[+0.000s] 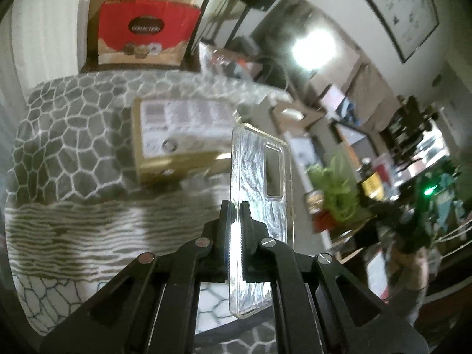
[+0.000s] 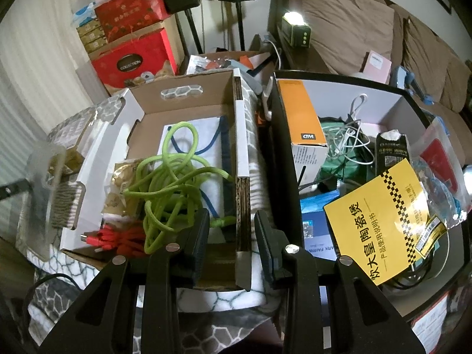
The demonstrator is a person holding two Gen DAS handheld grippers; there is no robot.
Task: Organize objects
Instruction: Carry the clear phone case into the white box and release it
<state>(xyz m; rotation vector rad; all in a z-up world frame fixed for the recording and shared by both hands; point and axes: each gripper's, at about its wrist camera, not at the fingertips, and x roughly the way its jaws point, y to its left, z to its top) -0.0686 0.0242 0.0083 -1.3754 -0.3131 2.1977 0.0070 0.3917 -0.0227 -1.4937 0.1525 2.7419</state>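
Between the fingers of the left gripper [image 1: 236, 203] stands a clear phone case [image 1: 259, 177], pinched edge-on and held upright above a grey patterned blanket [image 1: 67, 124]. The case is transparent with a rectangular camera cut-out near its top, and light glares along its clamped edge. Behind it a gold-edged box [image 1: 177, 135] lies on the blanket, its label too blurred to read.

In the right wrist view, the right gripper [image 2: 231, 221] hangs with its fingers partly apart and nothing between them, straddling the right wall of an open cardboard box [image 2: 240, 124]. That box holds a tangled green cable [image 2: 171, 177], a blue cable [image 2: 222, 147] on white paper and a red cable [image 2: 118, 239]. Beside it a black-rimmed bin [image 2: 283, 147] holds an orange-and-white box [image 2: 303, 118], white cables [image 2: 351, 138] and a yellow leaflet [image 2: 380, 218]; what lies beneath is hidden. At the left edge the case [image 2: 44, 194] shows only as a blur.
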